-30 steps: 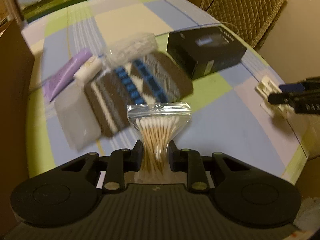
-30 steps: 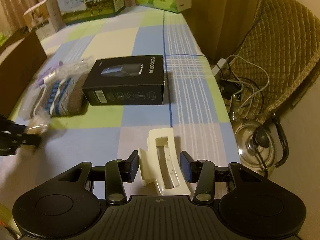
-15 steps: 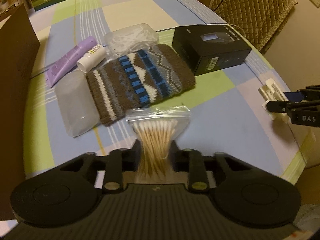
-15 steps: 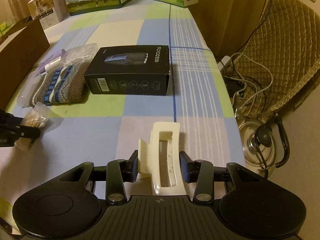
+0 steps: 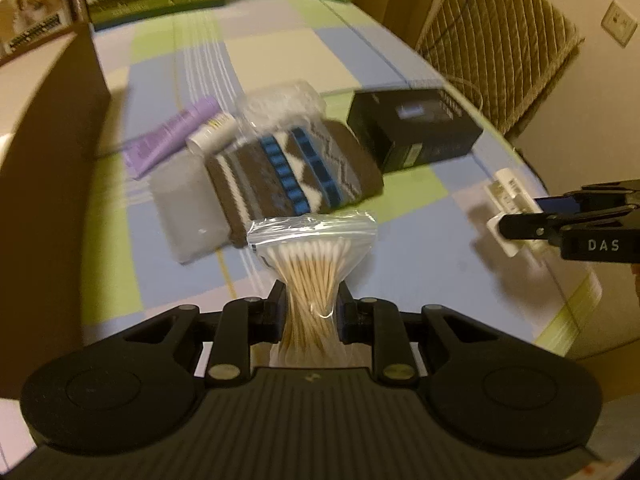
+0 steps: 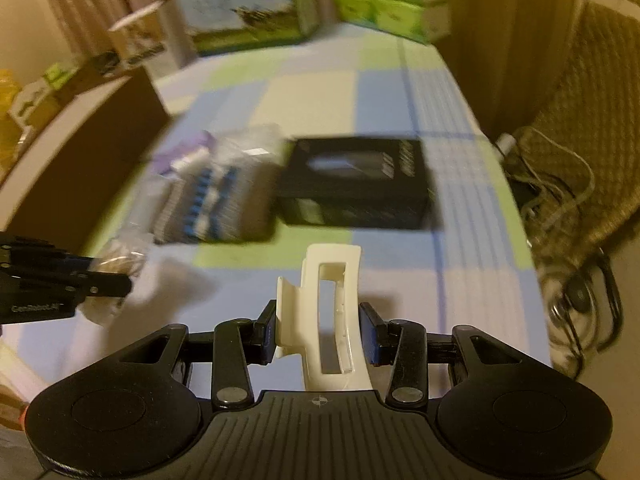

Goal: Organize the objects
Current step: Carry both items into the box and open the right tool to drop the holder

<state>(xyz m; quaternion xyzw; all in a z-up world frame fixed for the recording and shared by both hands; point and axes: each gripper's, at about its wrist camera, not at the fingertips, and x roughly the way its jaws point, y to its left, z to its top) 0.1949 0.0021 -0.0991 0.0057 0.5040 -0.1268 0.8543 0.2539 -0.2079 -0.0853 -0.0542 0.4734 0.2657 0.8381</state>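
A checked cloth in blue, green, cream and lilac squares covers the table, whose far end is crowded with printed cartons too blurred to read. A brown cardboard box runs off the left edge of the left wrist view, so only one wall shows. On the cloth sits a black product box; its lettering is smeared by motion in both views. Just left of it lies a knitted brown, white and blue pouch, with a clear crinkled packet at its far edge, contents unreadable. A frosted translucent case touches the pouch's left side, and beyond that lie a purple tube and a small white capped tube, both soft with blur. The left gripper is clamped on a zip bag of cotton swabs, squeezing the sticks into a waist while the bag's lower end disappears behind the gripper body; it is held above the cloth, near the pouch's front edge. The right gripper is closed around a cream plastic hair claw clip, lifted near the table's right edge; the clip's base is hidden by the gripper body, and in the left wrist view the right fingers partly cover it.
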